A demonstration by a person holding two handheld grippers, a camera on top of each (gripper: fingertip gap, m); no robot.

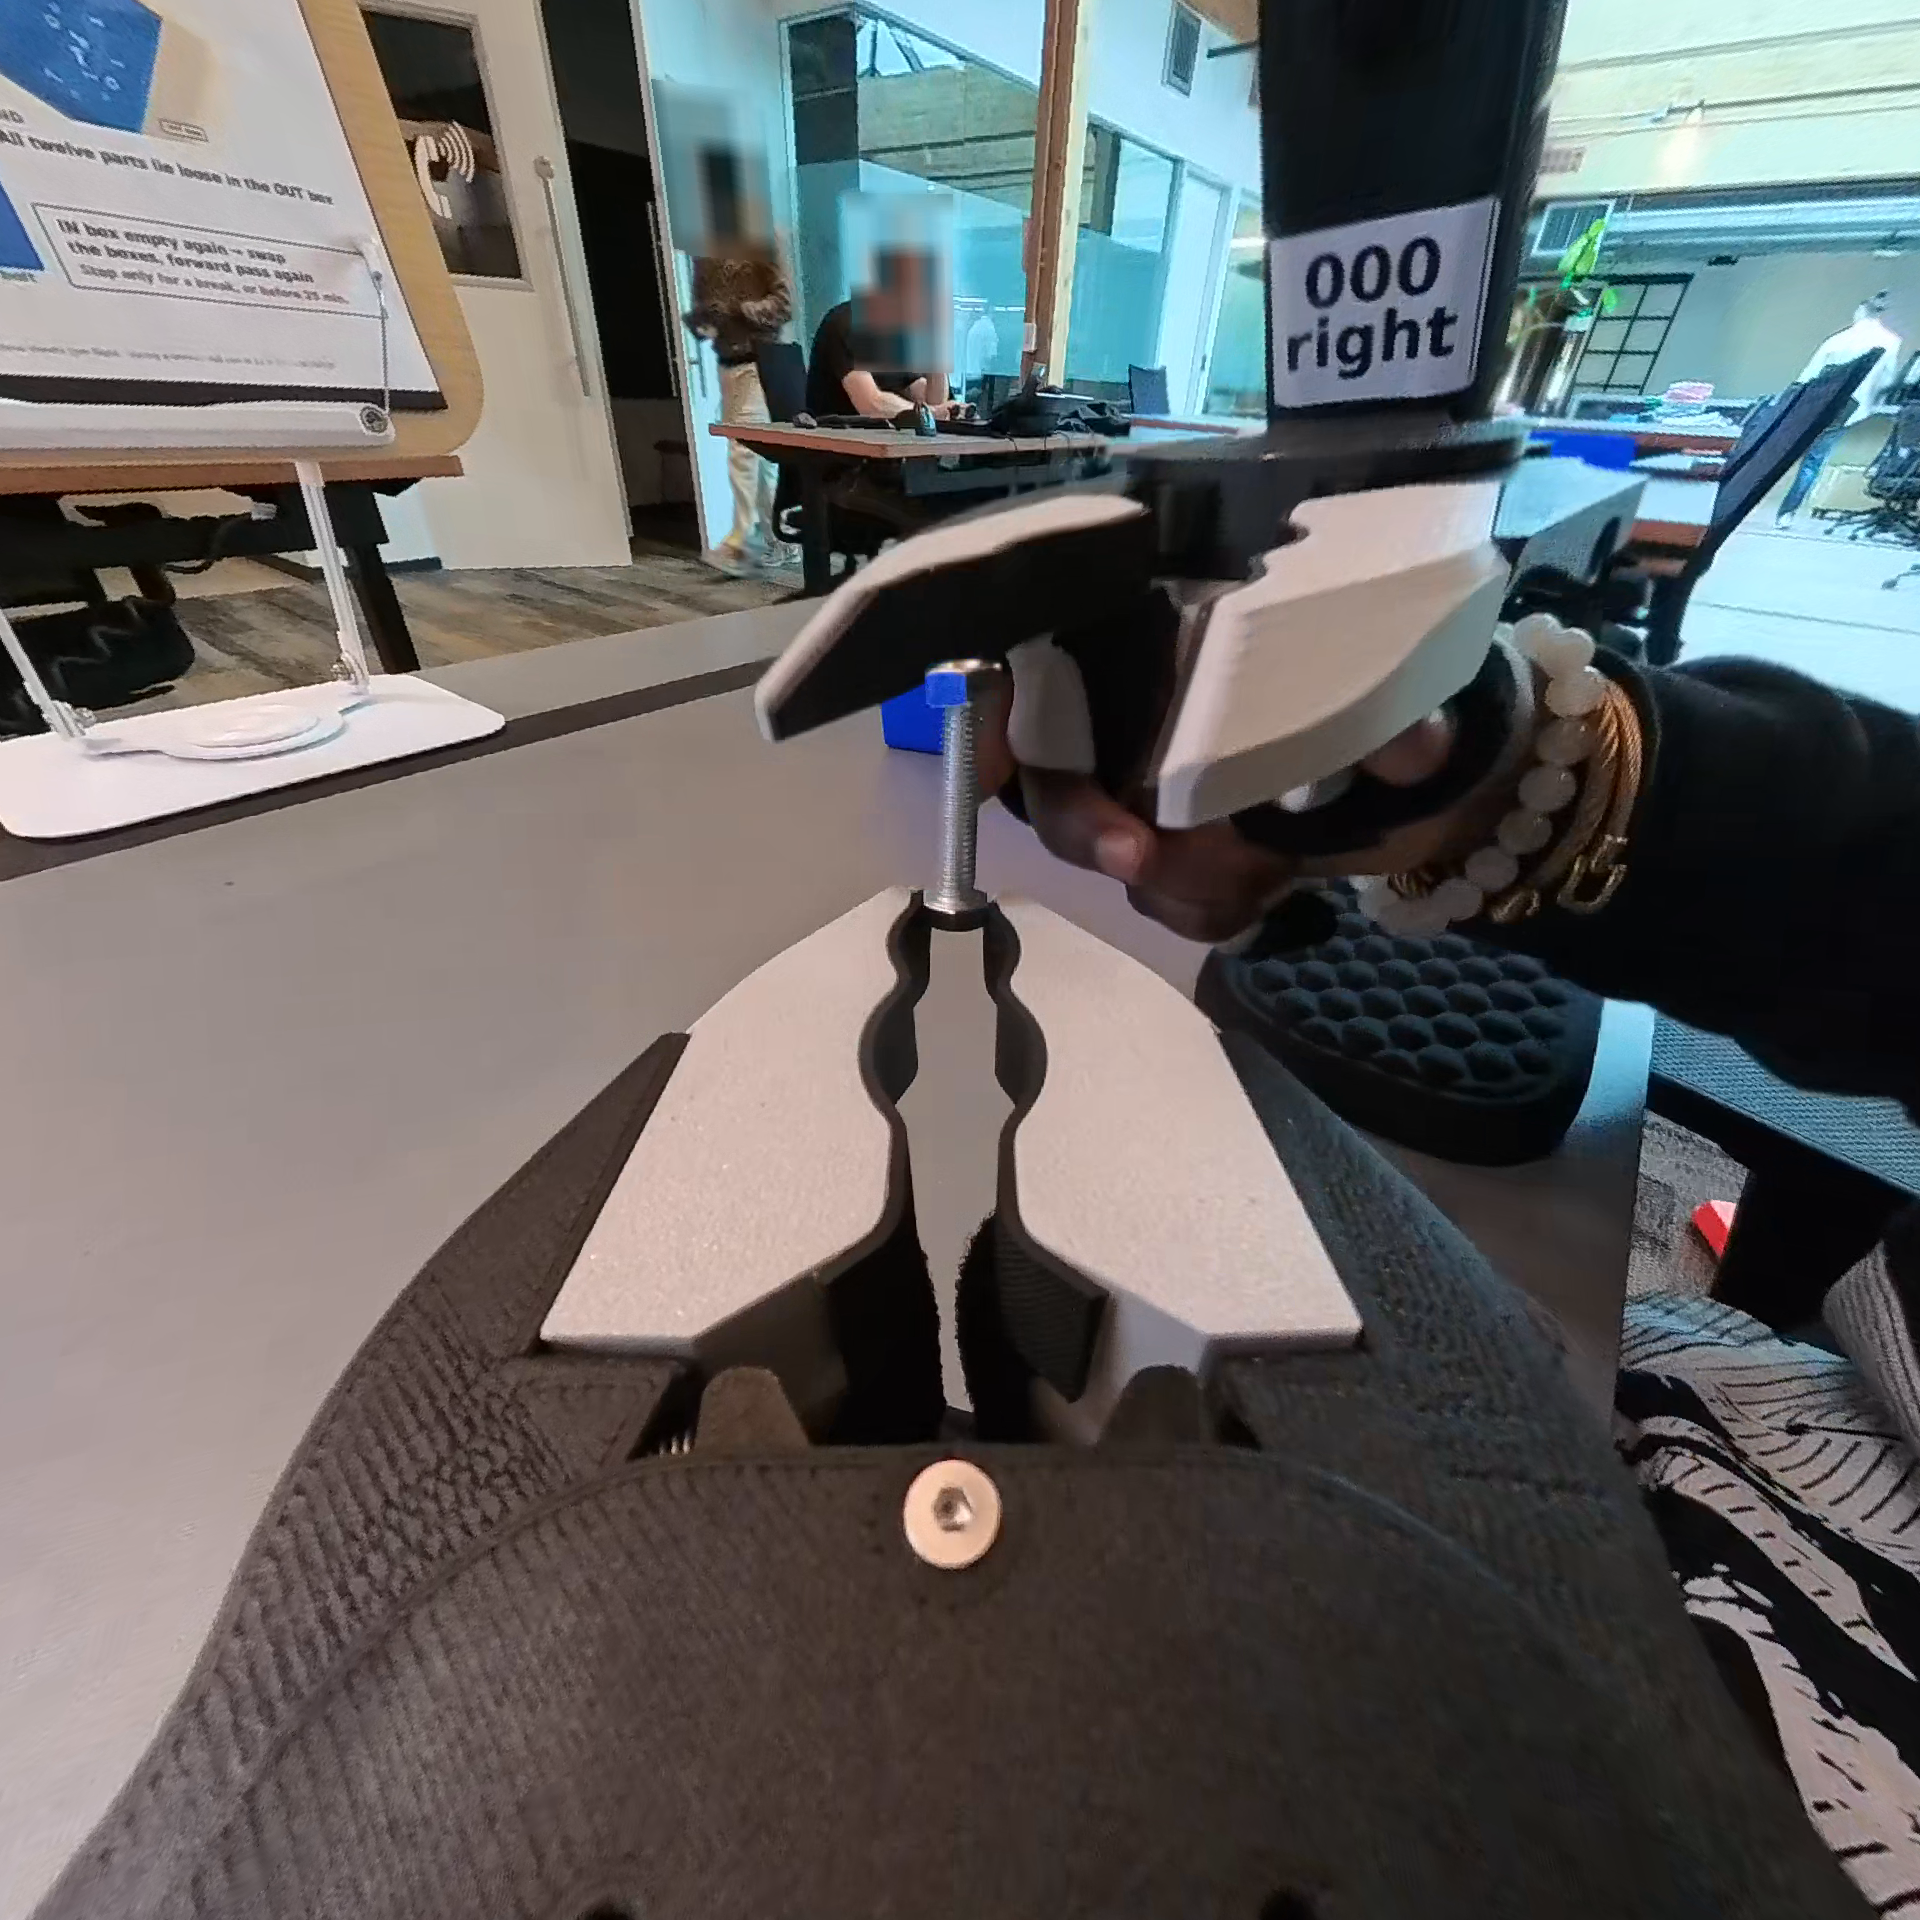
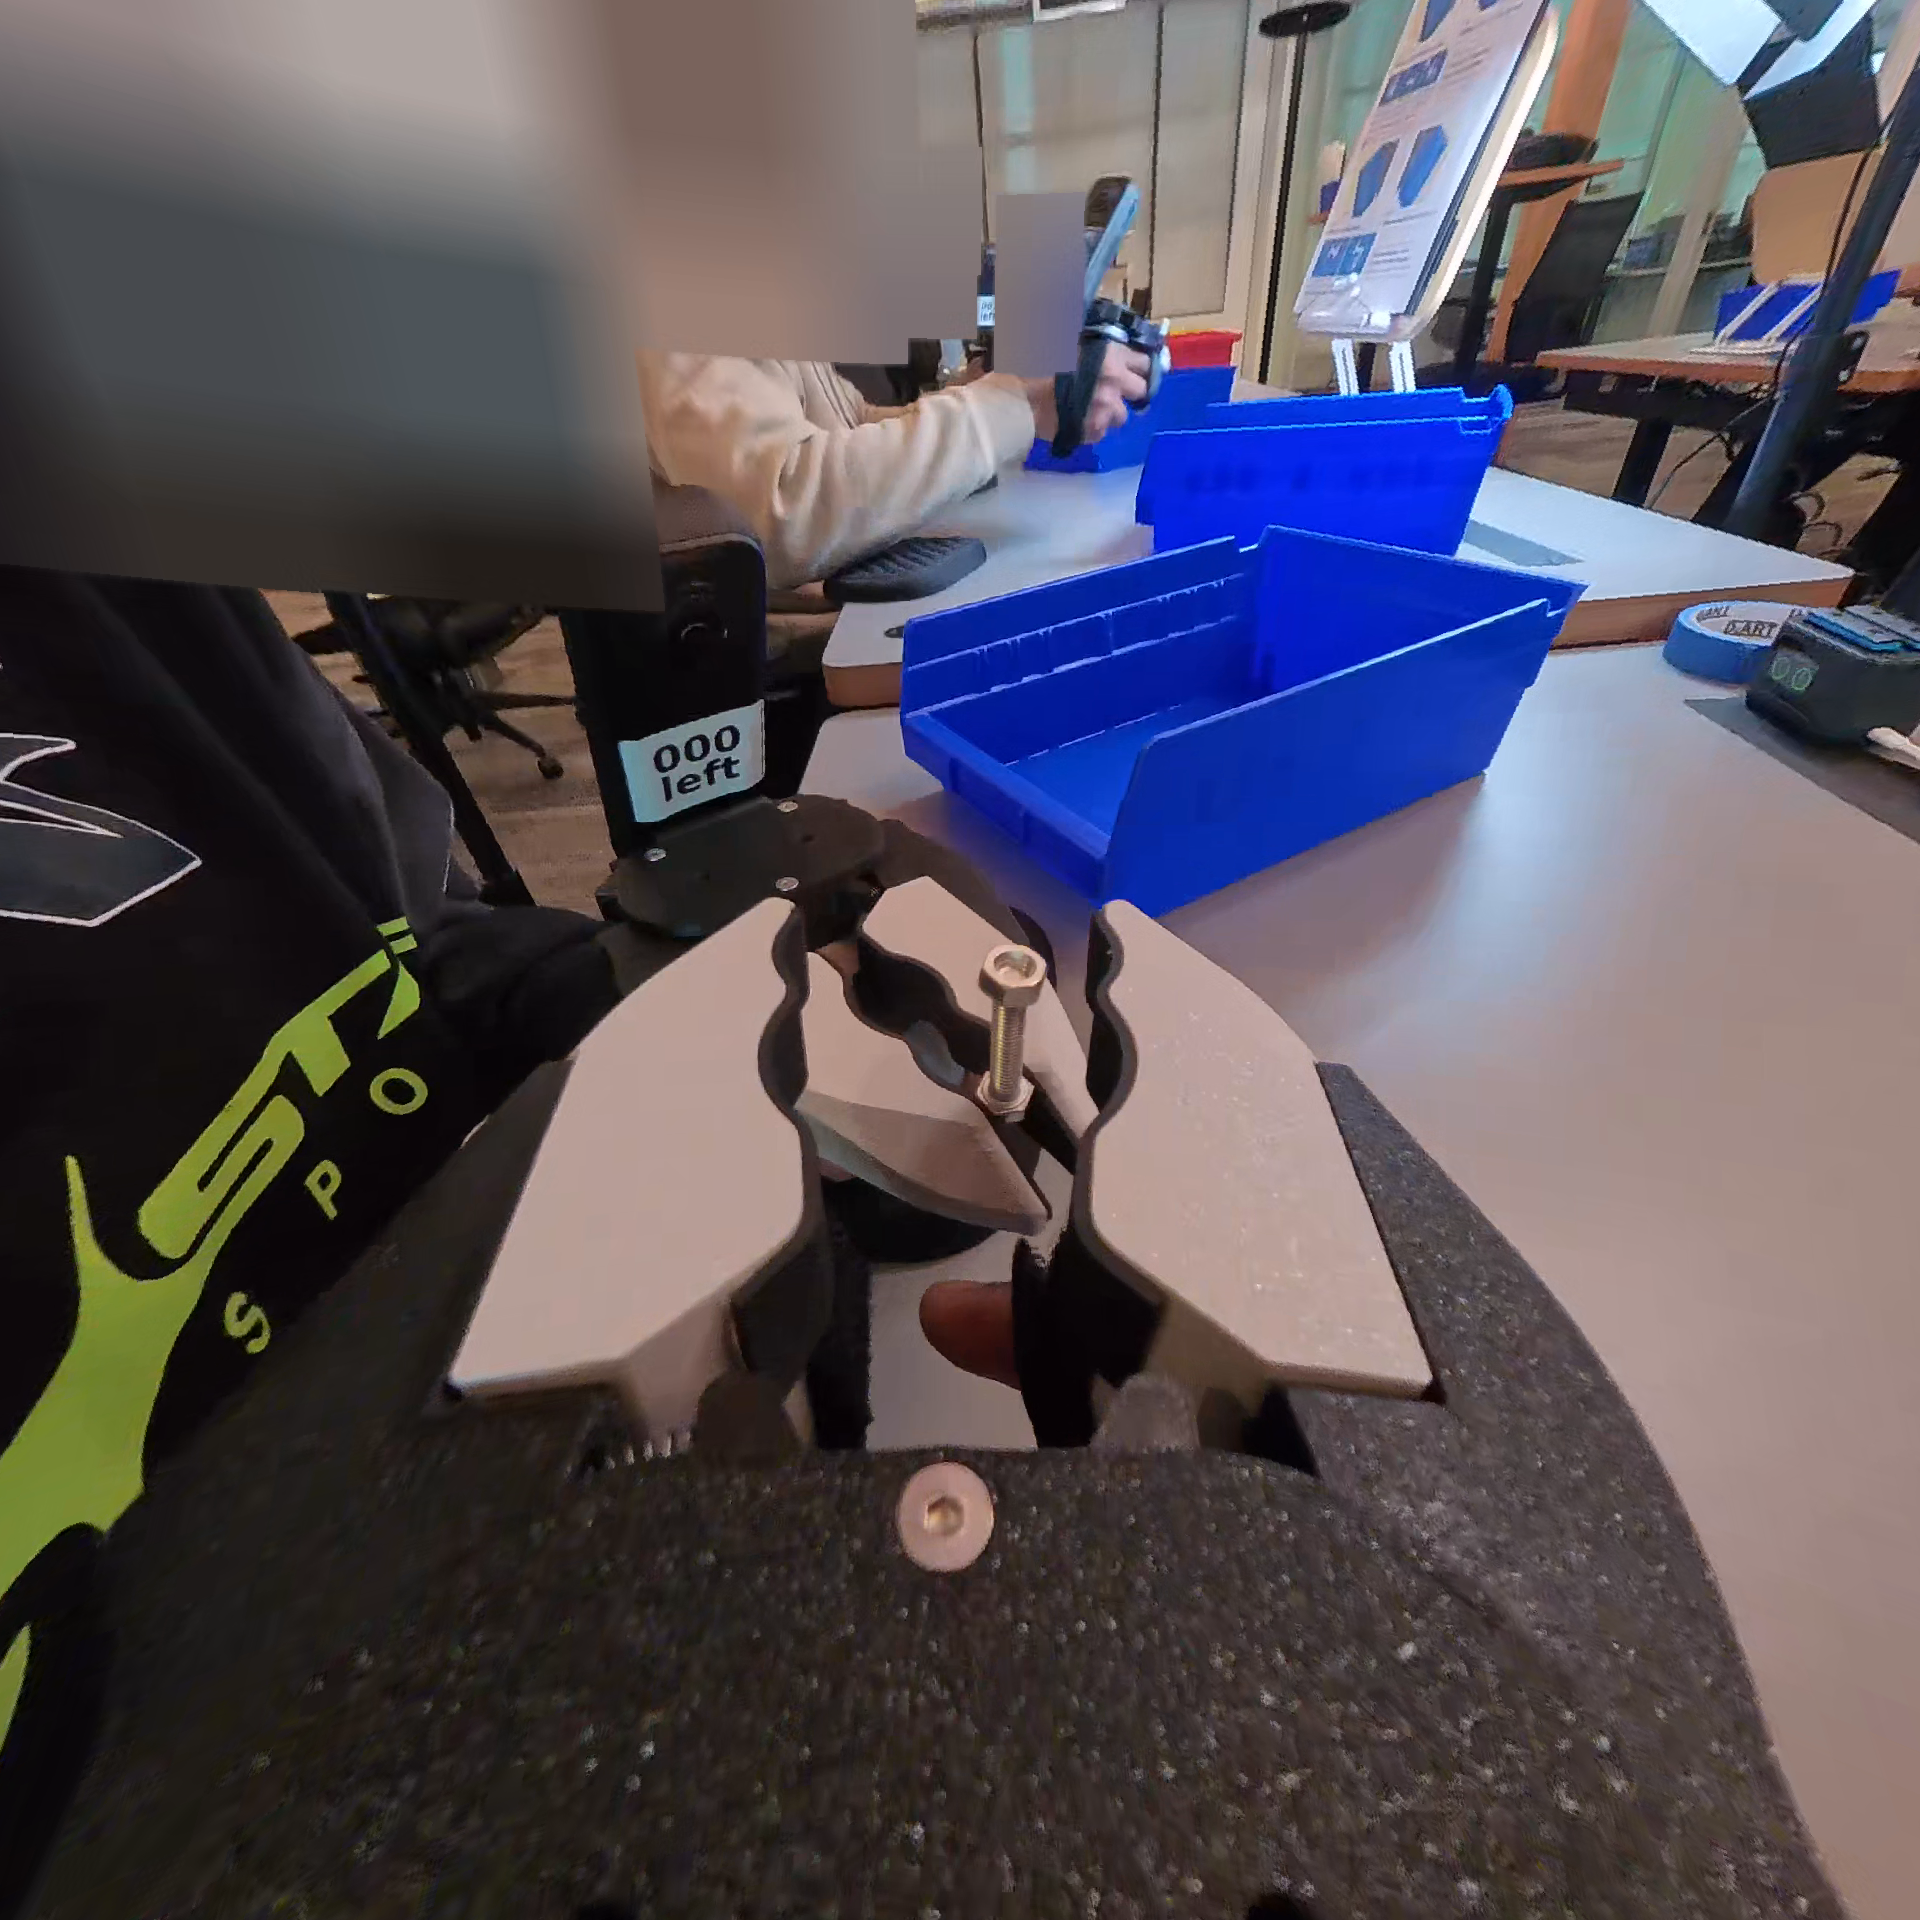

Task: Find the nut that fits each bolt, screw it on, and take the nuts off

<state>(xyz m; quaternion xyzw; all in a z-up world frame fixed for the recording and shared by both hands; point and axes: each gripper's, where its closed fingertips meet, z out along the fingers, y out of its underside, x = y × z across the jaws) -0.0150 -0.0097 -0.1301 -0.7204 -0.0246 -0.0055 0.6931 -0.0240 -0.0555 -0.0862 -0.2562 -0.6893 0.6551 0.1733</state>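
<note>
- The left gripper [image 1: 954, 914] pinches a nut [image 2: 1004, 1093] threaded on the lower end of a silver bolt [image 1: 958, 800]; both fingertips press on the nut, at centre of the left wrist view.
- The bolt stands upright from that grip, threaded shank bare along its length, with the socket head [image 2: 1013, 975] at the top.
- The right gripper [image 2: 940, 1023] is spread wide, its two fingers on either side of the bolt and touching neither shank nor head; the bolt stands nearer the finger [image 2: 1195, 1091] on the right of the right wrist view.
- In the left wrist view the right gripper shows in the upper right of the frame, one finger [image 1: 935, 613] hanging just above the bolt head, a gloved hand [image 1: 1195, 831] wrapped round its handle.
- An open blue bin [image 2: 1299, 769] sits on the grey table [image 2: 1558, 1039] in the middle right of the right wrist view, beyond the grippers; a second blue bin [image 2: 1320, 488] lies behind it.
- A roll of blue tape [image 2: 1714, 634] lies at the right edge of that view.
- A white instruction board [image 1: 187, 208] on a stand occupies the upper left of the left wrist view.
</note>
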